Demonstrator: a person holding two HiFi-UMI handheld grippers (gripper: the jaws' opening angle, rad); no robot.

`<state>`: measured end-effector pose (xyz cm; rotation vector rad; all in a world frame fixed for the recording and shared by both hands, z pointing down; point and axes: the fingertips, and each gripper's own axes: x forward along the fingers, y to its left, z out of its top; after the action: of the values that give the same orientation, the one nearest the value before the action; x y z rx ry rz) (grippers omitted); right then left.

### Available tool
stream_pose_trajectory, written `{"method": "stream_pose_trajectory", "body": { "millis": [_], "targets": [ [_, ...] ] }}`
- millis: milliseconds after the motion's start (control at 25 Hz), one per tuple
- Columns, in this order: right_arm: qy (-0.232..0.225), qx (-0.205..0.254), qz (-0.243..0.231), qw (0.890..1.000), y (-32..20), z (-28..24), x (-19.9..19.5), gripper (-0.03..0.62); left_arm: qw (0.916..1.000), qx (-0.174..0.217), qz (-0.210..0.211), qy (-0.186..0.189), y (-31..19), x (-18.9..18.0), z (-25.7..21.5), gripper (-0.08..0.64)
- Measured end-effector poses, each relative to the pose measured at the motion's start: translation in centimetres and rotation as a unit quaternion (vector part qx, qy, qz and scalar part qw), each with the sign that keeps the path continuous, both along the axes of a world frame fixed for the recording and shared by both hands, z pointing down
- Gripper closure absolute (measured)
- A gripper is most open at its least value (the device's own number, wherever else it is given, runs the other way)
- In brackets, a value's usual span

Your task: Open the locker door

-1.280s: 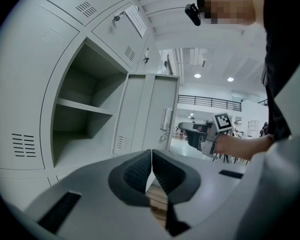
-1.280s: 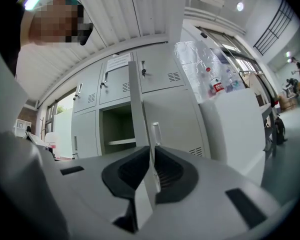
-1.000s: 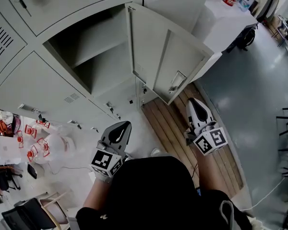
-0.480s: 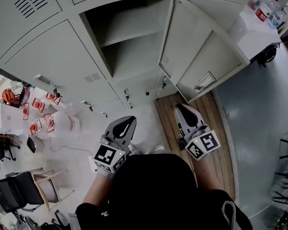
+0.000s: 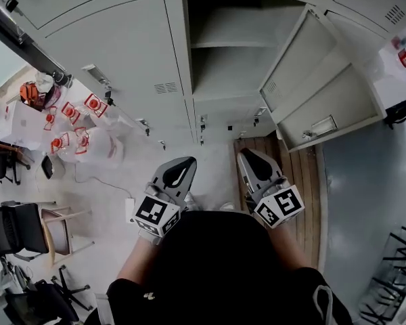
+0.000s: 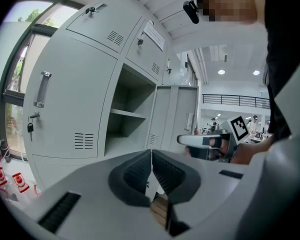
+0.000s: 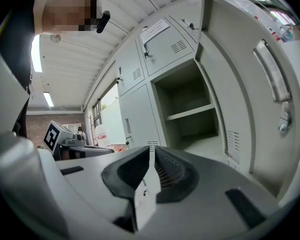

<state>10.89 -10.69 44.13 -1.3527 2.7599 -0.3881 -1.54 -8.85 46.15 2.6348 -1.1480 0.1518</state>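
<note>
Right gripper view: right gripper [image 7: 151, 151] jaws together, empty.

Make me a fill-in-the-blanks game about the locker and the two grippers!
1. The locker door stands ___.
2. Inside the locker there is just one ___.
3. The left gripper has its jaws ___.
4. The right gripper is shut and holds ___.
Missing words: open; shelf; shut; nothing.
</note>
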Motion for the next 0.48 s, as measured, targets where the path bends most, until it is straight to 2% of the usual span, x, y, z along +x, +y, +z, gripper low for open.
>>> {"method": "stream_pose_trajectory", "body": {
  "millis": [200,480],
  "targets": [
    [0.002,0.003,-0.013,1.0,-0.09,-0.32,-1.05,0.54,1.0,-0.001,-0.007,0.002,0.14,-0.58,0.04,0.535],
    [0.0,0.004,-0.008,1.0,-0.1,-0.31,-0.86,0.54,1.0,0.003,-0.001,0.005,-0.32,-0.17,-0.29,0.535]
  ]
}}
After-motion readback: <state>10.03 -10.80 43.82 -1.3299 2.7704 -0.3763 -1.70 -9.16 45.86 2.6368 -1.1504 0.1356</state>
